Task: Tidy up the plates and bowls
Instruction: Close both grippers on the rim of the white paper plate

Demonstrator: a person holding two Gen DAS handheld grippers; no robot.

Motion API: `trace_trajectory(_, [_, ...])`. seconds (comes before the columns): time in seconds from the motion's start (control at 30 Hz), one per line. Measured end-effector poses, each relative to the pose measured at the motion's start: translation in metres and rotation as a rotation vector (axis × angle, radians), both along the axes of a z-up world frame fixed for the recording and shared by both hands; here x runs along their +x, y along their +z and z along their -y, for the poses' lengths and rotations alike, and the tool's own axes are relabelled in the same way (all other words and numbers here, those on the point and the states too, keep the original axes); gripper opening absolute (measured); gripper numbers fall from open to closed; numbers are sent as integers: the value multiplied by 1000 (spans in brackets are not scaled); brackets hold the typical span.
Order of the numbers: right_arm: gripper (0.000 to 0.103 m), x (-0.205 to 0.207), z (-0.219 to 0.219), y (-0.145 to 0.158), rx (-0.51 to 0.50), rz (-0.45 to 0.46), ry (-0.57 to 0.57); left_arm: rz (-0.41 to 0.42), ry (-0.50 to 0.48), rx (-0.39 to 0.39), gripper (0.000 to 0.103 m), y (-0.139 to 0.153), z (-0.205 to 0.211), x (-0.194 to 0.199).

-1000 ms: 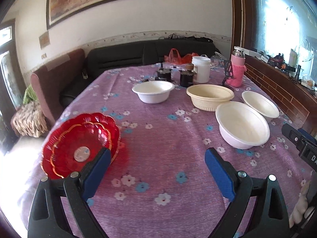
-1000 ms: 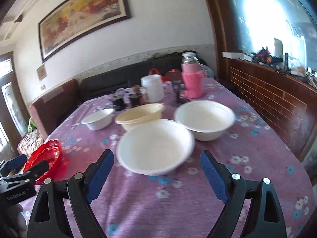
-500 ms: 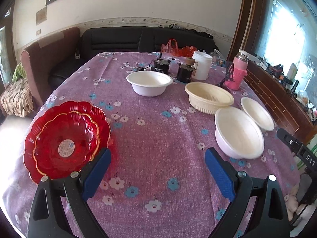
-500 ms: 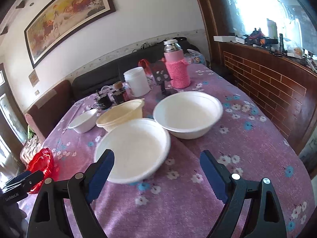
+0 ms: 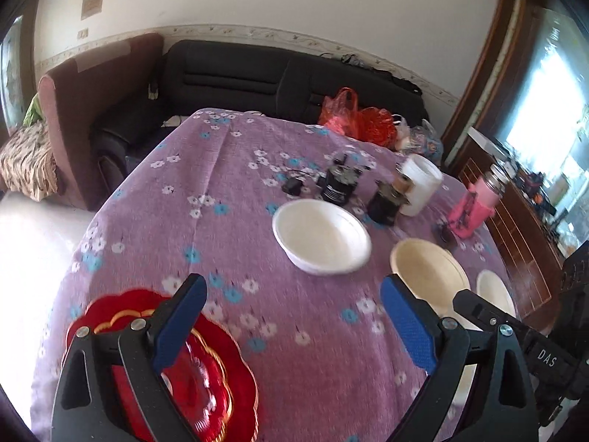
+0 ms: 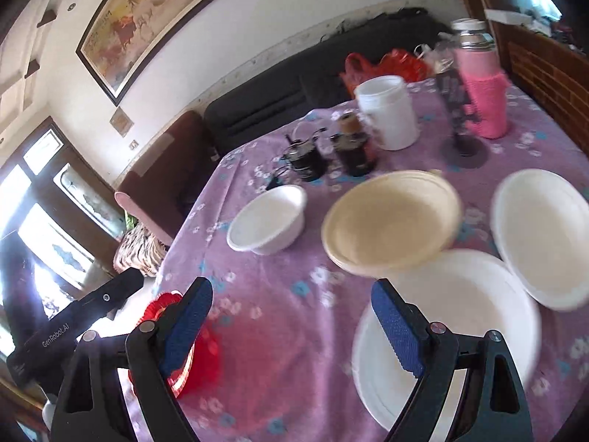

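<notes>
Two stacked red scalloped plates lie at the table's near left edge, partly under my left finger. My left gripper is open and empty above the cloth beside them. A small white bowl sits mid-table, a cream bowl to its right. My right gripper is open and empty; its right finger hangs over a large white bowl. The right wrist view also shows the cream bowl, a second large white bowl, the small white bowl and the red plates.
At the table's far side stand a white jar, a pink-sleeved flask, dark tins and red bags. A black sofa lies behind, an armchair to the left, a wooden cabinet to the right.
Both grippers have swung forward and tilted down toward the table's left side. The red plates now sit under my left finger. The right view now looks left across the bowls.
</notes>
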State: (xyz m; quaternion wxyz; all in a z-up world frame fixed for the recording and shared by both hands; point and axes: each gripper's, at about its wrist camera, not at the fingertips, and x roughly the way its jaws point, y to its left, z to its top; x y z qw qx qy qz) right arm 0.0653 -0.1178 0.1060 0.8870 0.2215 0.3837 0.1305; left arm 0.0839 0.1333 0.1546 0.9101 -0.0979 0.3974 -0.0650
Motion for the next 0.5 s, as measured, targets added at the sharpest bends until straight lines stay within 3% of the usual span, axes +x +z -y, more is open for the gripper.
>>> trace_trajectory(0.2, [75, 88, -23, -6, -37, -101, -2, -98, 1, -64, 95, -22, -17, 78])
trace_trajectory(0.33, [72, 131, -24, -19, -27, -172, -19, -190, -7, -112, 89, -48, -20, 115])
trace_trajectory(0.5, [70, 159, -40, -29, -112, -189, 13, -235, -10, -102, 87, -72, -15, 140])
